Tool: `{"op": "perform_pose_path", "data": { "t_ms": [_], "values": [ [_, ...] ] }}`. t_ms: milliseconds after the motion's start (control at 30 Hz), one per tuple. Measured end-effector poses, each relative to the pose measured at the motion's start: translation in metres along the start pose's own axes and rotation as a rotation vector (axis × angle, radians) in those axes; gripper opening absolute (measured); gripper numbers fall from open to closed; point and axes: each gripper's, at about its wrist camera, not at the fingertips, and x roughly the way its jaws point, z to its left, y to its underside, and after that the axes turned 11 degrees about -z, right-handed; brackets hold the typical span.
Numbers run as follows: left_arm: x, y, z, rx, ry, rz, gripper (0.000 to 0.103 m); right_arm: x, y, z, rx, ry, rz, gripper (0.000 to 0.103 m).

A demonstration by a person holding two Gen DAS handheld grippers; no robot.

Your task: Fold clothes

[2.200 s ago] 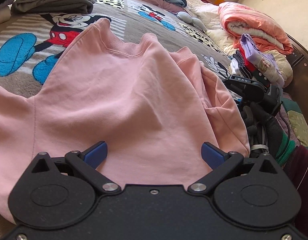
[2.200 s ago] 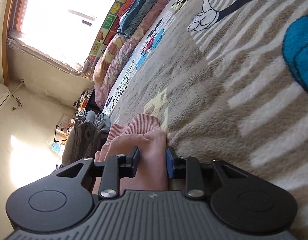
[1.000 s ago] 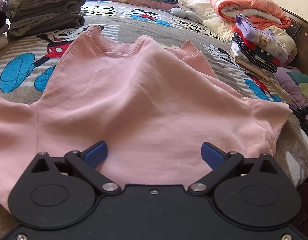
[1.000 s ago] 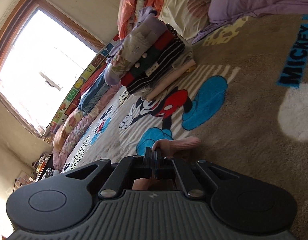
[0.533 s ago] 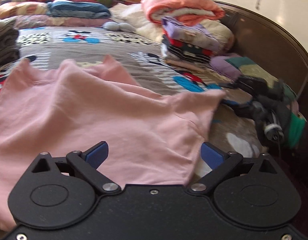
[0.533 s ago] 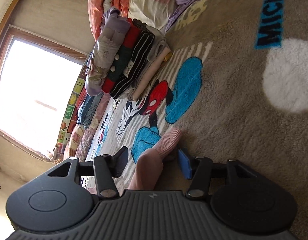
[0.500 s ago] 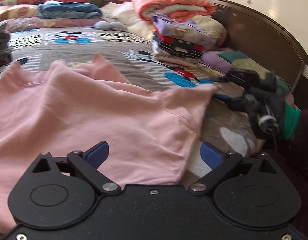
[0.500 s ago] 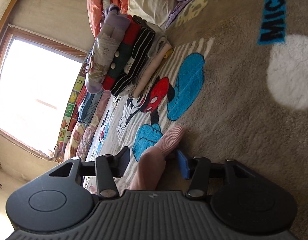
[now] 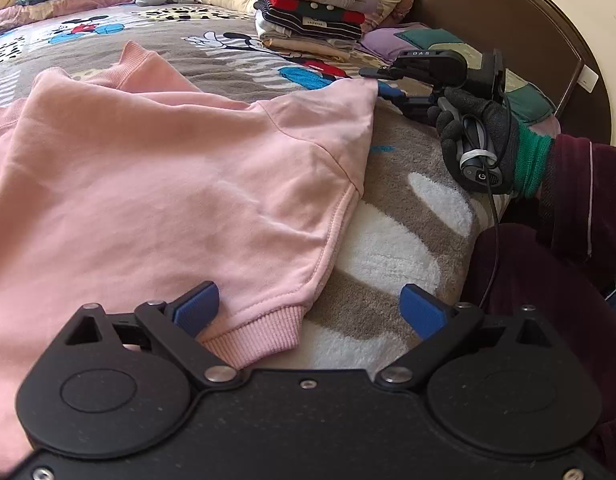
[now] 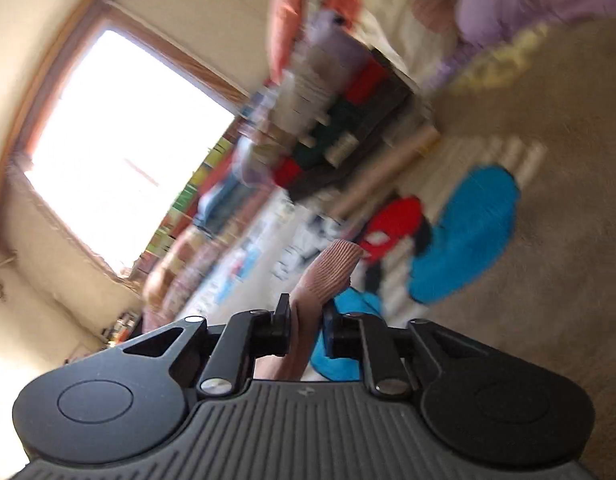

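A pink sweatshirt (image 9: 155,184) lies spread on the Mickey Mouse blanket (image 9: 388,248). My left gripper (image 9: 308,308) is open over the sweatshirt's right hem corner, with the ribbed hem (image 9: 251,336) between its blue pads. My right gripper (image 10: 305,330) is tilted and closed on the pink ribbed cuff (image 10: 328,272) of the right sleeve. In the left wrist view the right gripper (image 9: 420,76) holds the sleeve end out to the right, gripped by a gloved hand (image 9: 480,136).
A stack of folded clothes (image 9: 312,20) sits at the far right of the bed, with quilts behind it. A dark wooden headboard (image 9: 508,28) curves along the right. A window (image 10: 119,148) shows in the blurred right wrist view.
My left gripper has moved right to the sweatshirt's hem corner. My right gripper opened around the cuff, then closed on it again and is lifting; its view is now blurred.
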Motion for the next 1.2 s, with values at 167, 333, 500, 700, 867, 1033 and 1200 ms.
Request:
{"op": "perform_pose_path", "data": {
  "t_ms": [167,333,500,700,867,1033,1200],
  "values": [
    [-0.002,-0.001,0.001,-0.01,0.011,-0.007,0.099,-0.004,-0.003,-0.024,0.168,0.002,-0.04,0.051],
    [-0.003,-0.002,0.002,-0.013,0.012,-0.009,0.099,0.014,-0.009,-0.024,0.178,0.07,0.024,0.042],
    [-0.003,-0.002,0.003,-0.011,0.011,-0.007,0.099,0.014,-0.012,0.007,0.013,-0.092,-0.012,0.011],
    [-0.003,-0.002,0.005,-0.009,0.009,-0.004,0.099,0.016,-0.012,-0.003,-0.195,0.113,0.101,0.017],
    [-0.002,-0.001,0.004,-0.006,0.007,-0.003,0.099,0.015,-0.022,0.004,-0.247,0.13,0.107,0.047],
    [-0.001,-0.002,0.006,-0.012,0.007,-0.002,0.099,0.041,-0.026,0.02,-0.311,0.101,0.191,0.067],
    [-0.001,-0.002,0.008,-0.02,0.012,-0.002,0.099,0.069,-0.013,0.041,-0.467,0.085,0.336,0.042]
  ]
}}
